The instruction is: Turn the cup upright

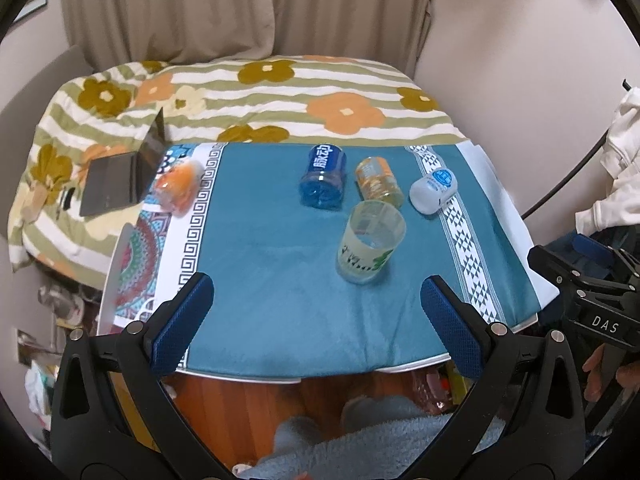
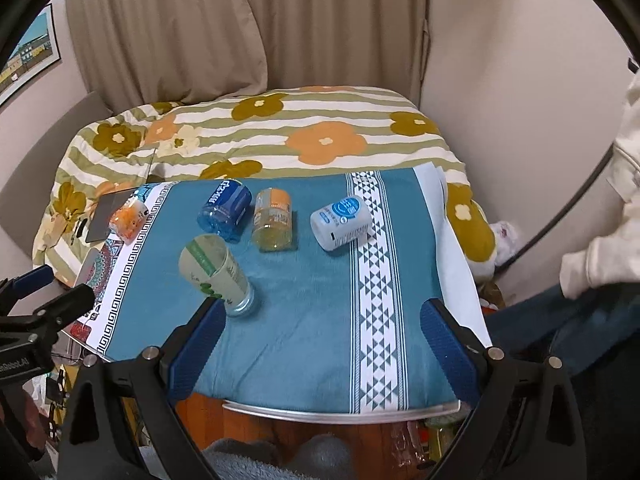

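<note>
A clear cup with green print (image 1: pixel 370 240) stands upright on the teal cloth; it also shows in the right wrist view (image 2: pixel 218 274). Three cups lie on their sides behind it: blue (image 1: pixel 323 176) (image 2: pixel 226 210), yellow-orange (image 1: pixel 378 182) (image 2: pixel 273 220) and white (image 1: pixel 434 190) (image 2: pixel 342 222). An orange cup (image 1: pixel 178 188) (image 2: pixel 129 220) lies at the table's left edge. My left gripper (image 1: pixel 316 312) is open and empty near the front edge. My right gripper (image 2: pixel 324 332) is open and empty, its left finger (image 2: pixel 200 344) close to the clear cup.
The table (image 1: pixel 280 376) stands against a bed with a flowered quilt (image 1: pixel 280 92). A dark tablet with a propped cover (image 1: pixel 120 176) lies on the bed at left. Curtains and a wall are behind. Wooden floor and grey slippers (image 2: pixel 276 456) are below the front edge.
</note>
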